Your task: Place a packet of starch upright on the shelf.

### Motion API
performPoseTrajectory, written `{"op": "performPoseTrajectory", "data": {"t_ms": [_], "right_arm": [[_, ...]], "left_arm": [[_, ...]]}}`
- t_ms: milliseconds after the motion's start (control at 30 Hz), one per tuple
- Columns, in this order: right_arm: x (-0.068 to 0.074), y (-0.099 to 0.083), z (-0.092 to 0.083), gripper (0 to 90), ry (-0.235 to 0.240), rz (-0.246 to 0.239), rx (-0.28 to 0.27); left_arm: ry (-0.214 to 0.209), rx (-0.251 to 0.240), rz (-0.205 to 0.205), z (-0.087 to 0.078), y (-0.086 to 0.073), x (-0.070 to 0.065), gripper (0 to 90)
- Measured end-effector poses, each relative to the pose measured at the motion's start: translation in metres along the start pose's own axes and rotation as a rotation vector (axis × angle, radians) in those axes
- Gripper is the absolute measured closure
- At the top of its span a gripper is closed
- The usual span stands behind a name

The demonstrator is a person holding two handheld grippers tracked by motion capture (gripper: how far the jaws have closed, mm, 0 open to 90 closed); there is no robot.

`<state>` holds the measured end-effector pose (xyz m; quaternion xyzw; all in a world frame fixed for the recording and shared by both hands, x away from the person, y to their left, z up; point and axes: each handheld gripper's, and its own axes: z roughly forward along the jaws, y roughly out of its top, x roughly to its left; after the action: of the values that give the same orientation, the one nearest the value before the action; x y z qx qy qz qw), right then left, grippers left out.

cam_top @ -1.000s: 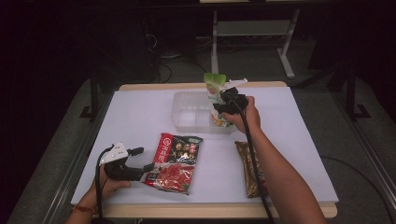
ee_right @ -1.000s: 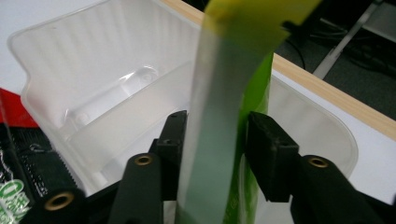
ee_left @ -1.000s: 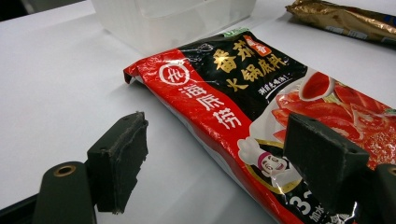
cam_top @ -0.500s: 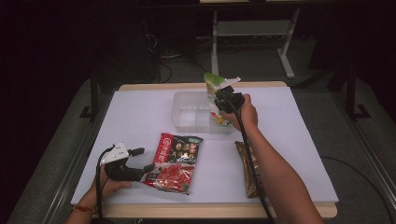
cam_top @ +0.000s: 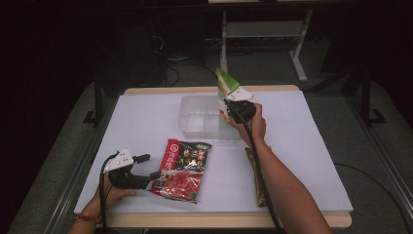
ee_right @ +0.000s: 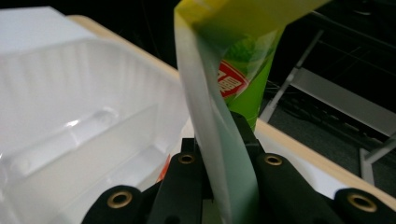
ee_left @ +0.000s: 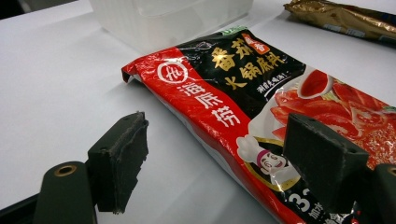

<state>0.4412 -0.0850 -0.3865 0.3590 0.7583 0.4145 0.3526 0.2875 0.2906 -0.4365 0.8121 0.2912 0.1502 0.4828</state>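
The left gripper [cam_top: 146, 167] is a black handheld tool with a grey three-cornered plate on top and a black cable that loops from its rear toward six o'clock. Its fingers [ee_left: 119, 161] are blocky, matt black, with worn, rough pad edges and a brass-ringed hole at the base. The right gripper [cam_top: 233, 108] looks the same: black body, pale plate, black cable running along the forearm. Four brass-ringed holes sit across its finger bases. Both forearms are bare; a beaded bracelet circles the left wrist.

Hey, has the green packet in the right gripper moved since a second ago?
No. The green packet still stands at the clear container's right end, clamped in the right gripper.
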Motion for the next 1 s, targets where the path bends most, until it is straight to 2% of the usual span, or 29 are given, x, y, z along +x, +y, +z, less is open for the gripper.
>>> {"op": "performPoseTrajectory", "data": {"t_ms": [100, 267, 300, 400, 700, 1000], "right_arm": [[0.004, -0.01, 0.0, 84.5, 0.005, 0.002, -0.014], [-0.001, -0.016, -0.007, 83.6, 0.034, 0.031, -0.01], [0.0, -0.018, -0.01, 82.9, 0.048, 0.014, 0.0], [0.001, -0.018, -0.012, 82.4, 0.052, 0.006, 0.009], [0.002, -0.026, -0.017, 80.4, 0.107, 0.013, 0.041], [0.003, -0.028, -0.019, 78.6, 0.122, 0.015, 0.059]], "left_arm": [[-0.002, 0.002, 0.0, 0.001, 0.0, 0.0, 21.0], [-0.001, -0.002, -0.002, 0.0, 0.001, -0.001, 21.0], [-0.001, -0.002, -0.003, 0.0, 0.0, 0.0, 21.0], [0.0, -0.001, -0.005, 0.0, 0.0, 0.0, 21.0], [0.005, 0.003, -0.004, 0.0, -0.001, -0.001, 21.0], [0.008, 0.003, -0.003, 0.001, -0.001, -0.001, 21.0]]}}
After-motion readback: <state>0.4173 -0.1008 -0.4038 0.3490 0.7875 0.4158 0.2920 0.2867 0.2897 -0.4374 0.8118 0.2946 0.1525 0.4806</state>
